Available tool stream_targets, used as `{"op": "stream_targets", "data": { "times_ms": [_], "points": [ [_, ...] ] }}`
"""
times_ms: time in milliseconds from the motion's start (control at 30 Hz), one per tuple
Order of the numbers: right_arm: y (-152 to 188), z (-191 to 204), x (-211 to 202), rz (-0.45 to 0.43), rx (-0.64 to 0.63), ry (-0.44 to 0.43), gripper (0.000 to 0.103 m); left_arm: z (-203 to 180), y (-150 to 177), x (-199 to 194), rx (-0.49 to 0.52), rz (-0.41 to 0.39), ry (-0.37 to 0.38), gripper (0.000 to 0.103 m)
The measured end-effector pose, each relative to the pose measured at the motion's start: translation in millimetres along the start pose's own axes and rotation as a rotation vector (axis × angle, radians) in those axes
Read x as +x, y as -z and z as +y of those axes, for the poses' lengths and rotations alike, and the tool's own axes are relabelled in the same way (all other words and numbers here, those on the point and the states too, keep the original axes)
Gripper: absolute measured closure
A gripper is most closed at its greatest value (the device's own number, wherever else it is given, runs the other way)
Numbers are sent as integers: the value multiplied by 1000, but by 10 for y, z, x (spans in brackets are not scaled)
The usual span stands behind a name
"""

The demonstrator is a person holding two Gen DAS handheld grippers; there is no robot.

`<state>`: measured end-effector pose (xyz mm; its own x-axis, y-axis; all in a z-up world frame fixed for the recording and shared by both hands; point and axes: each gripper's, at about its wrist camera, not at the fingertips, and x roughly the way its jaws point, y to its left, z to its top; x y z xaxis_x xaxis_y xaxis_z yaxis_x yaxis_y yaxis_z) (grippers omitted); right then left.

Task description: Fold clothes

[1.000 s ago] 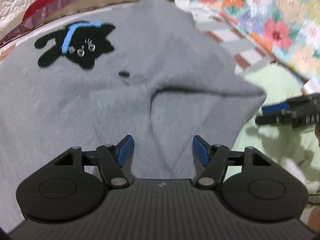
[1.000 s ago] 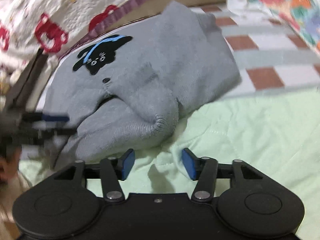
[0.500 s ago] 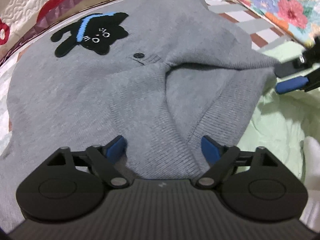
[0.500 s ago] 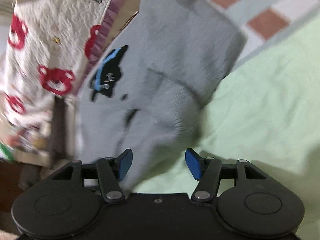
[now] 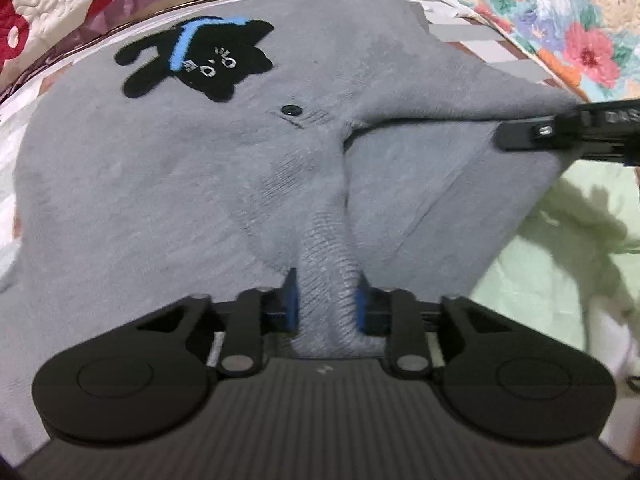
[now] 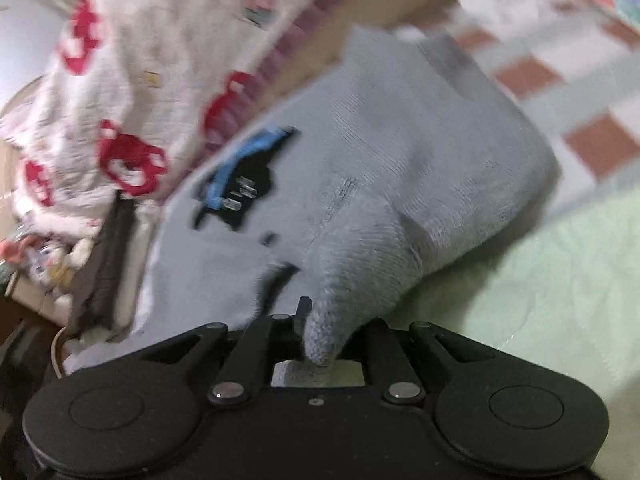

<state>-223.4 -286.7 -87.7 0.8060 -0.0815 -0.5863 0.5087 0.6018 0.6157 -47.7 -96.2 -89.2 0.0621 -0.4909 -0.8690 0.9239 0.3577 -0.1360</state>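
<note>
The grey cardigan [image 5: 168, 184], with a black cat patch [image 5: 200, 60] on its chest, lay spread on the bed, partly over the pale green sheet [image 5: 560, 264] and partly over the checked cover [image 6: 592, 120]. The left gripper [image 5: 326, 304] had just been closing, and its jaws now pinched a bunched fold of the ribbed hem between the blue pads [image 5: 291, 300]. The right gripper [image 6: 326, 340] had likewise just been closing, and its jaws stood nearly together on a gathered tip of grey knit at the garment's outer edge; in the left wrist view it clamped the far right corner [image 5: 560, 132]. To do this step well, both grips probably needed to lift together and keep the knit taut between them, carrying the held edge evenly toward the cat patch so the fold line came out straight and the loose front panel near the button [image 5: 291, 110] did not drag or bunch. The quilt with red bears [image 6: 120, 100] lay heaped just beside the far edge of the cardigan, and the floral cloth [image 5: 560, 20] lay near its upper corner; either could crowd the fold's landing place.
</note>
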Motion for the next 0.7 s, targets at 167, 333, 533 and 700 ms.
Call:
{"op": "stream_targets", "data": {
  "times_ms": [167,333,533,700],
  "points": [
    [84,57,-483,-40,-92,-44,95,-50,39,-352,53,37,72,83],
    [487,-372,-294,66,-17,10,95,-138,260,-33,18,116,44,77],
    [460,-276,-196,108,-186,57,94,-118,80,-154,-47,78,88,59],
    [445,-401,-177,129,-146,21,92,-189,-155,-529,-7,-25,109,44]
  ]
}}
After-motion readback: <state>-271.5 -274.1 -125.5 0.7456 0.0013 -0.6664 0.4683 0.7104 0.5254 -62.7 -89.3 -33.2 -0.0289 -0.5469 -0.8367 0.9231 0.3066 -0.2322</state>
